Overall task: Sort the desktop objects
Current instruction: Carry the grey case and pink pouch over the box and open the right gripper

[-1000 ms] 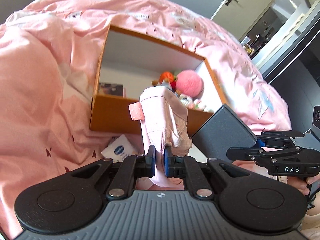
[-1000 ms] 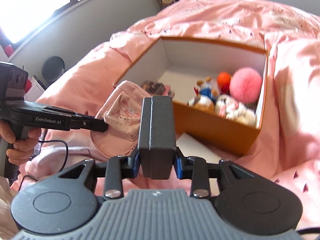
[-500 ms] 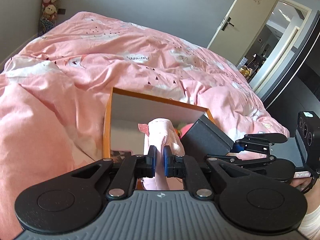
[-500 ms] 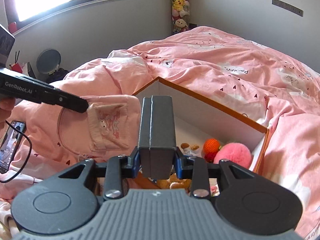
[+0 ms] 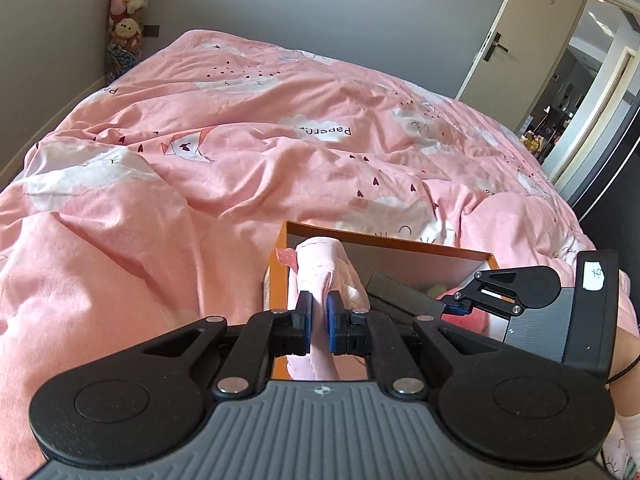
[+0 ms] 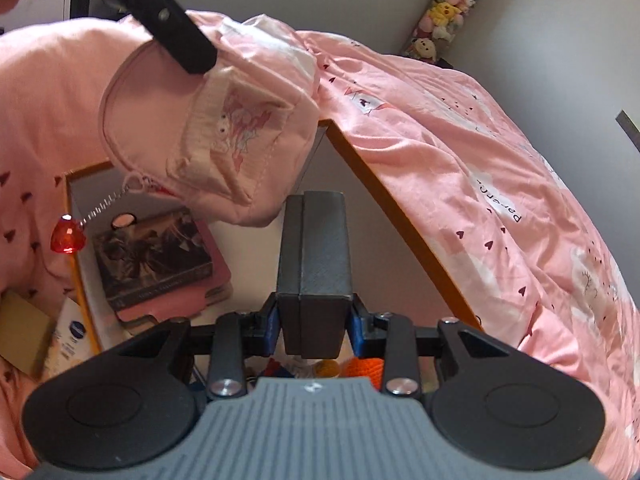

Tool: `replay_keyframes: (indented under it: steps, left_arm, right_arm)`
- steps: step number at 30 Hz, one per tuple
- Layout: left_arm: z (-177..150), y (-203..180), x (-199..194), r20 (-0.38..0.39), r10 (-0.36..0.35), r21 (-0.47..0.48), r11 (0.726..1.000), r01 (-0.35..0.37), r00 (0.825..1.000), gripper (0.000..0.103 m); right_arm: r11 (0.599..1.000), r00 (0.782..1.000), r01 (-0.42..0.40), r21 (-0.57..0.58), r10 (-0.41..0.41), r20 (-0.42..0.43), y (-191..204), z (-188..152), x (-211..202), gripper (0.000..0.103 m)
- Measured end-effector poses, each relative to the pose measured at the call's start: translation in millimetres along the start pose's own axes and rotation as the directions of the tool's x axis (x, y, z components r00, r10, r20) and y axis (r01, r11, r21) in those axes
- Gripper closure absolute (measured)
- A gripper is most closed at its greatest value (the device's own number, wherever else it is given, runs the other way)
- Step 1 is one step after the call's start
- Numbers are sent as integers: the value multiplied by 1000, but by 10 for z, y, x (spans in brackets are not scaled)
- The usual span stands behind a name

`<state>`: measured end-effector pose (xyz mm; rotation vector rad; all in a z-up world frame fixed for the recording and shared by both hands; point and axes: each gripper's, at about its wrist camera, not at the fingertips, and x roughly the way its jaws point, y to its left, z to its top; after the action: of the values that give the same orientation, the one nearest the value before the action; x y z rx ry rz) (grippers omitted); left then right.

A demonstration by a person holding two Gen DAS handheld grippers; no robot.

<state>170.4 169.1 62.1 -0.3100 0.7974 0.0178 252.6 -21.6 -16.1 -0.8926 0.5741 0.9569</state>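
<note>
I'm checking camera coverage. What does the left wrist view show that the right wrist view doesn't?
Only the left view: a door and the right tool from the side.
Only the right view: a book, a red heart charm and an orange knit toy in the box.
Both: the pink pouch in the left tool, the dark case, the orange box and the pink duvet.

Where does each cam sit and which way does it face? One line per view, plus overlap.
Left wrist: behind the left gripper, shut on the pink pouch, facing across the bed over the orange box; right gripper at right.
Right wrist: behind the right gripper, shut on the dark case, looking down into the box; left gripper's finger top left.
Shared: pouch, case, box, bed.
</note>
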Motion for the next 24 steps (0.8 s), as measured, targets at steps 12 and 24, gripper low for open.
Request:
replay_keyframes:
  steps: [12, 24]
  left_arm:
    - [248, 119, -117, 92, 120, 30, 992, -124, 988, 95]
    - [172, 330, -95, 105, 92, -115, 990, -80, 990, 95]
  right_arm:
    - [847, 996, 69, -527, -33, 78, 367, 35, 422, 67]
    - [780, 994, 28, -625, 46, 102, 369, -38, 493, 49]
